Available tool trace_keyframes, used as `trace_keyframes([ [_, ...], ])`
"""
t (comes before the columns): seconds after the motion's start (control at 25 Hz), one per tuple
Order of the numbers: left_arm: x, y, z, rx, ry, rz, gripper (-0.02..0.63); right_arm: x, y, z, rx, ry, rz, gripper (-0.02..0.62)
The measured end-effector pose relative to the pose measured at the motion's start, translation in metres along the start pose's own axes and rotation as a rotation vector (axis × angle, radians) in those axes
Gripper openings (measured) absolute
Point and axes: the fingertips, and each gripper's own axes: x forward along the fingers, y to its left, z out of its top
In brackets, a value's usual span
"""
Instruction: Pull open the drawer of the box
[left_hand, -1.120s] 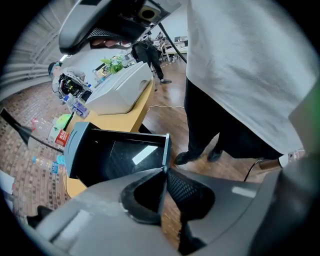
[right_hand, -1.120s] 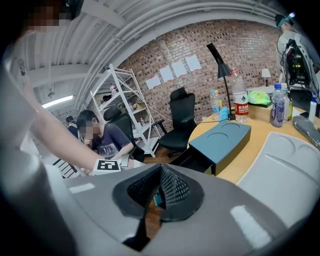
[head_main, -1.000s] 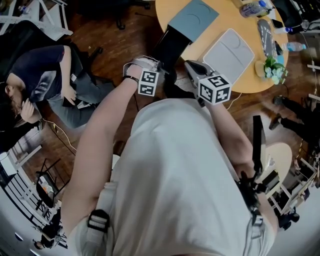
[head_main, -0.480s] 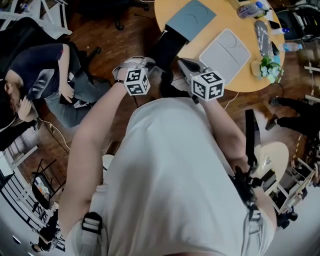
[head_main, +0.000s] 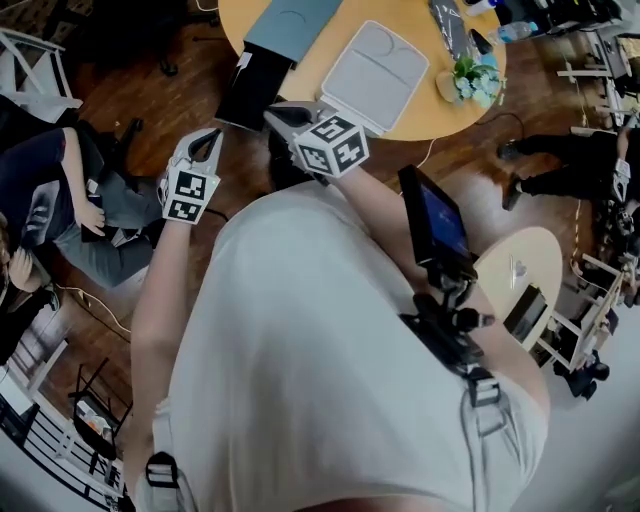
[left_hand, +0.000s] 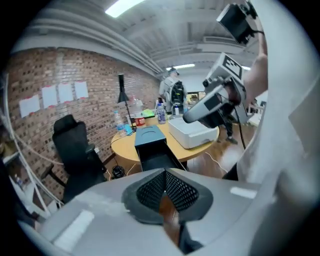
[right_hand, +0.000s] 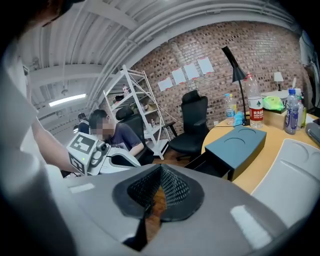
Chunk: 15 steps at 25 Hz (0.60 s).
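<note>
The blue-grey box lies on the round wooden table, and its black drawer stands pulled out over the table's edge. My left gripper hangs in the air to the left of the drawer, clear of it, shut with nothing in it. My right gripper floats just in front of the drawer, also shut and empty. In the left gripper view the box and the open drawer lie straight beyond the shut jaws. The right gripper view has the box off to the right.
A white tray lies on the table right of the box, with a small plant and bottles behind. A black office chair stands by the table. A seated person is on the left. A small round table is at right.
Both grippers have drawn back from the drawer front. The left one has swung out to the left, away from the drawer. The drawer stays pulled out.
</note>
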Motion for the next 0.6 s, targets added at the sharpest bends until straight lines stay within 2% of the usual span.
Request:
trace_keyframes([
  [0.24,-0.036,-0.007,0.008,-0.263,-0.121,0.052,0.006,-0.01,0.021,0.002,-0.057,-0.044,0.052,0.007],
  [0.32,-0.047,-0.007,0.014,-0.325,-0.167,0.072,0.006,-0.015,0.027,0.002,-0.067,-0.059,0.067,0.008],
  [0.6,-0.068,-0.029,0.03,-0.38,-0.258,0.067,0.006,-0.037,0.042,-0.011,-0.063,-0.098,0.08,0.007],
])
